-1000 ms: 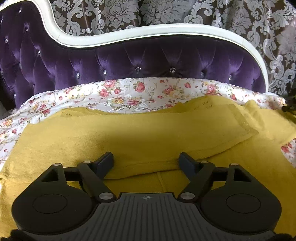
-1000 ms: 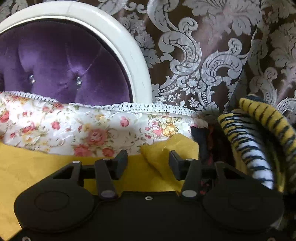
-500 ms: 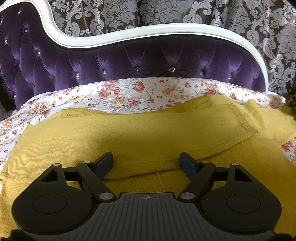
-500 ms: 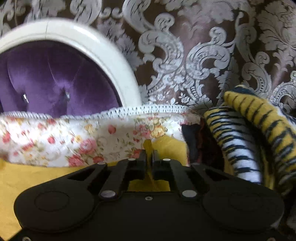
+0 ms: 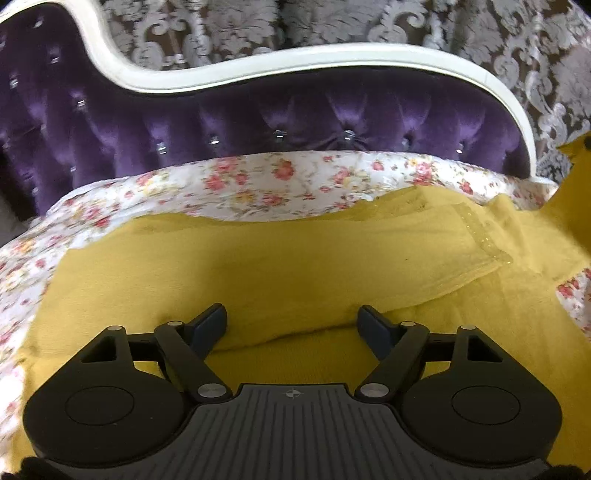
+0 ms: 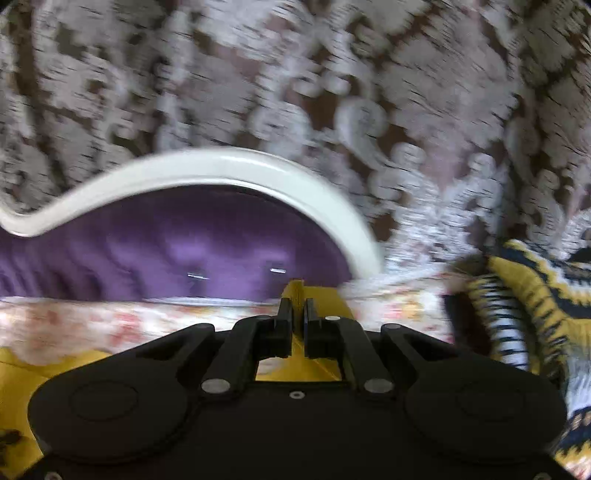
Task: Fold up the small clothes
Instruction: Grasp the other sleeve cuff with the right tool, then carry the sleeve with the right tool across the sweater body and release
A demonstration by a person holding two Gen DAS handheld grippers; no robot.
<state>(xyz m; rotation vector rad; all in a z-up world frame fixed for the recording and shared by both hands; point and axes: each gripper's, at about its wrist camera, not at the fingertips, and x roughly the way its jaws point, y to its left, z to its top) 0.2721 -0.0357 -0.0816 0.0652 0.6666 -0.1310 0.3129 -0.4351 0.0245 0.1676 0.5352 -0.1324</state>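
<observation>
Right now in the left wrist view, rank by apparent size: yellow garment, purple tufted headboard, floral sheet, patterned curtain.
1. yellow garment, partly hidden behind the hand-held gripper
2. purple tufted headboard
3. and 4. floral sheet and patterned curtain: too alike to rank; both are cut off by the frame.

**Left claw open over the yellow garment**

I see my left claw low over the yellow knit garment, its two fingers spread wide, with a raised fold of the cloth lying between them. The garment lies across the floral bedspread, one folded panel on top with a hemmed edge running toward the right. At the far right a corner of the yellow cloth stands lifted off the bed. Behind the bedspread I see the purple tufted headboard with its white curved frame, and damask wallpaper beyond.
</observation>
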